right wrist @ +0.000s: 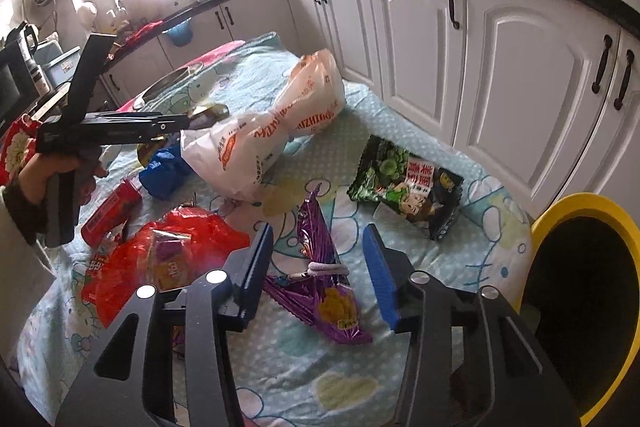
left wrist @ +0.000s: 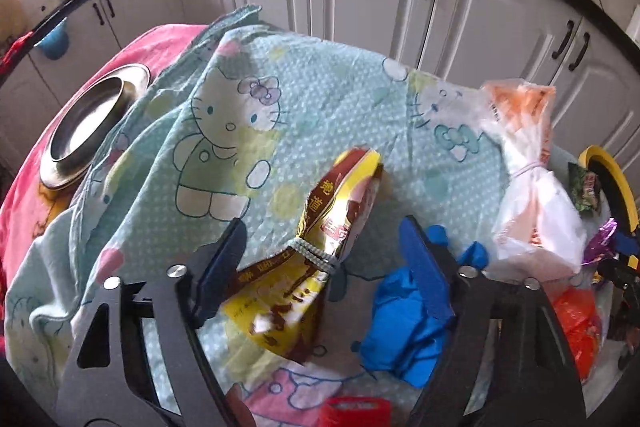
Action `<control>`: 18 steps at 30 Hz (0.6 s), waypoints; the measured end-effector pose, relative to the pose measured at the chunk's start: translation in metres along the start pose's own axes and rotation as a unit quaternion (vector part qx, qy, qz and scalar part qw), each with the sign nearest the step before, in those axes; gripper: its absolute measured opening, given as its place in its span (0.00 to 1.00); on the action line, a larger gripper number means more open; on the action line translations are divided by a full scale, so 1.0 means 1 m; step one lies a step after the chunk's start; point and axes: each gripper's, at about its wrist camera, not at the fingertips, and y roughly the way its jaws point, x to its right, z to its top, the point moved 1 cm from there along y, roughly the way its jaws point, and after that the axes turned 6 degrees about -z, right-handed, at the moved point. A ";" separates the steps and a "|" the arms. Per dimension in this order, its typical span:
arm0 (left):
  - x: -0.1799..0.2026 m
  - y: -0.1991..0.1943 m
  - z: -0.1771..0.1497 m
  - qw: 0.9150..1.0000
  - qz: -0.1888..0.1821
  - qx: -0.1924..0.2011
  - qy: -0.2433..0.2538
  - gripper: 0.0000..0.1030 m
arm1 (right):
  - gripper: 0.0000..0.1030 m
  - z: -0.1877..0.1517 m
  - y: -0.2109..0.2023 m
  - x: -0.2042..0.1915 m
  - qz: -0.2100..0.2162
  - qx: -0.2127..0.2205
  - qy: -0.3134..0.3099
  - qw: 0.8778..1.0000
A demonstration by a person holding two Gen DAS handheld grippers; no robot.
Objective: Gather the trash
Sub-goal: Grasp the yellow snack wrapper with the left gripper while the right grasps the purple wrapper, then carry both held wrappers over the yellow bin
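A yellow and brown snack bag, tied at the waist with a band, lies on the Hello Kitty cloth. My left gripper is open and straddles it, and the blue pads stand clear of its sides. In the right wrist view a purple foil wrapper, also tied with a band, lies between the blue pads of my right gripper, which is open and not pressing on it. A yellow-rimmed bin stands at the table's right edge.
On the cloth lie a white bag with orange print, a crumpled blue bag, a red plastic bag, a red box and a green snack packet. A metal bowl sits far left. White cabinets stand behind.
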 end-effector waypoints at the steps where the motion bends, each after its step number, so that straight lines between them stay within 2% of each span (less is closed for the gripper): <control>1: -0.003 0.003 0.000 1.000 -0.007 -0.003 -0.007 0.62 | 0.38 0.000 0.002 0.000 0.002 -0.003 0.001 1.000; 5: -0.010 0.014 -0.003 0.999 -0.020 -0.019 -0.029 0.48 | 0.25 -0.003 0.009 0.002 0.009 -0.017 0.009 1.000; 6: -0.011 0.017 -0.005 0.999 -0.018 -0.024 -0.030 0.40 | 0.25 -0.004 0.010 0.003 0.012 -0.018 0.012 1.000; 10: -0.015 0.013 -0.008 0.999 -0.012 -0.017 -0.038 0.26 | 0.23 -0.005 0.009 0.004 0.014 -0.014 0.015 1.000; 12: -0.020 0.010 -0.009 0.998 -0.021 -0.015 -0.051 0.26 | 0.22 -0.006 0.008 0.005 0.015 -0.012 0.018 1.000; 18: -0.019 -0.001 -0.014 0.999 -0.016 0.002 -0.052 0.26 | 0.21 -0.007 -0.001 0.006 0.015 0.004 0.023 1.000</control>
